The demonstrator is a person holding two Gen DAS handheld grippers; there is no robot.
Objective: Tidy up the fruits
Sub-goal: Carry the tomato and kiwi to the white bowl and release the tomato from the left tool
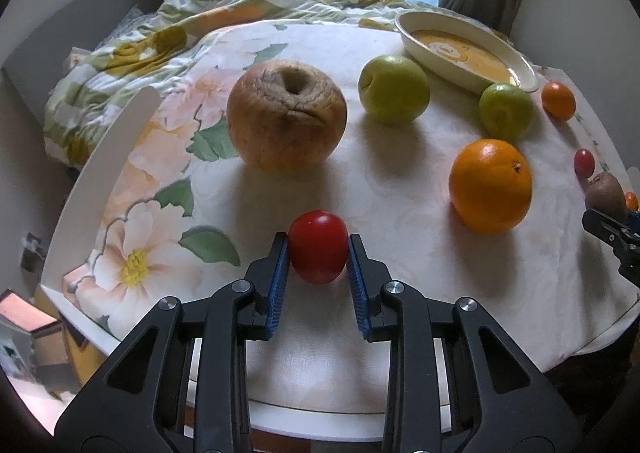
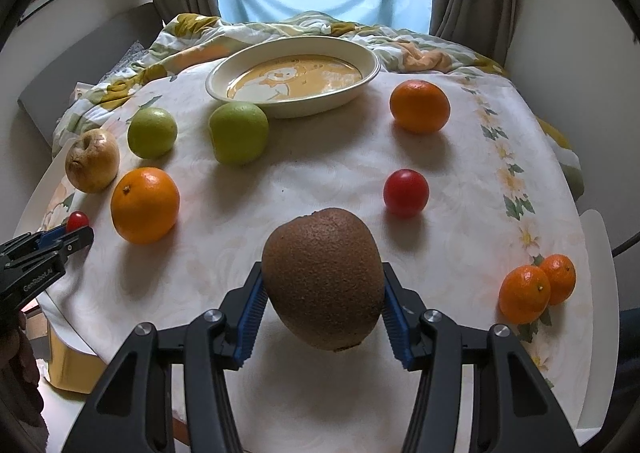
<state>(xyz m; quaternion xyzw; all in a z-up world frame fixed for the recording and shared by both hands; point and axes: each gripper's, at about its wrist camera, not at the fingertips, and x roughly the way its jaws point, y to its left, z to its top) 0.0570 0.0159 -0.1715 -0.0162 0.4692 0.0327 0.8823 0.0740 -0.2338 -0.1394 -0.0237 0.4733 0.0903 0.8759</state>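
My left gripper (image 1: 318,253) is shut on a red cherry tomato (image 1: 318,251) just above the tablecloth; it shows at the left edge of the right wrist view (image 2: 72,231). My right gripper (image 2: 324,293) is shut on a brown kiwi (image 2: 324,277), also seen in the left wrist view (image 1: 606,193). On the table lie a wrinkled brown apple (image 1: 286,115), two green apples (image 1: 394,87) (image 1: 506,109), a large orange (image 1: 490,185), another orange (image 2: 420,105), a second tomato (image 2: 406,191) and two mandarins (image 2: 536,289). An empty cream bowl (image 2: 372,65) stands at the back.
The round table (image 2: 596,253) carries a floral cloth. A rumpled flowered quilt (image 2: 192,37) lies behind it, before a curtained window. A yellow box (image 1: 76,349) sits below the table's left edge.
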